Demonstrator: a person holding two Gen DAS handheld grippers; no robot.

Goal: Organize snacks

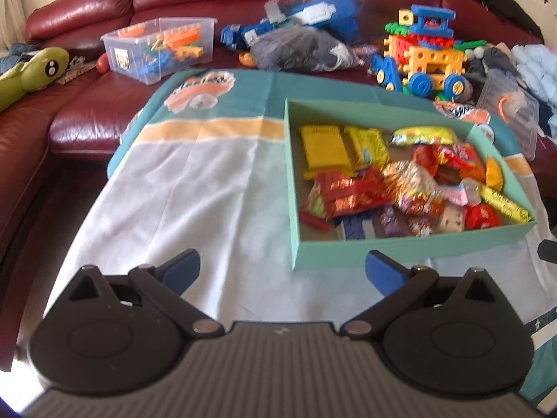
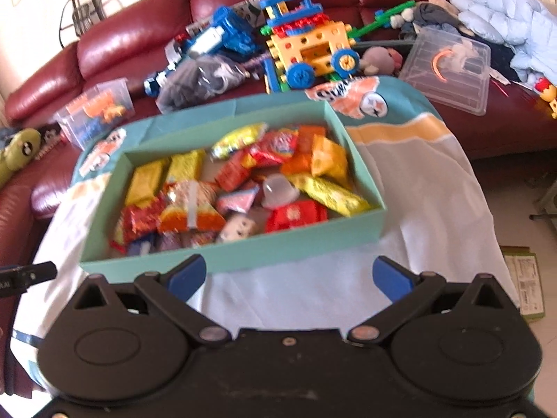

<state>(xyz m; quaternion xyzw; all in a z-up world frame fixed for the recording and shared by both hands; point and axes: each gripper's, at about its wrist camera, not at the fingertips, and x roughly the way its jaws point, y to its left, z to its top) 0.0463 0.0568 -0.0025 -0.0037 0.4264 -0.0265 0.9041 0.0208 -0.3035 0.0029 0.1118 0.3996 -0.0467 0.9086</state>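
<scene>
- Snacks sit heaped inside the teal box (image 2: pixel 236 250) on the cloth
- Left gripper (image 1: pixel 282 268) and right gripper (image 2: pixel 289 275) hover just before the box, fingers spread, empty
- Approach one top wrapper, avoiding the box wall

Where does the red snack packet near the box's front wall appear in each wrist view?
Left wrist view: the red packet lies in the box's near right corner.
Right wrist view: it lies at the middle of the front wall.
Shared landmark: the teal box, and the yellow toy truck behind it.
</scene>
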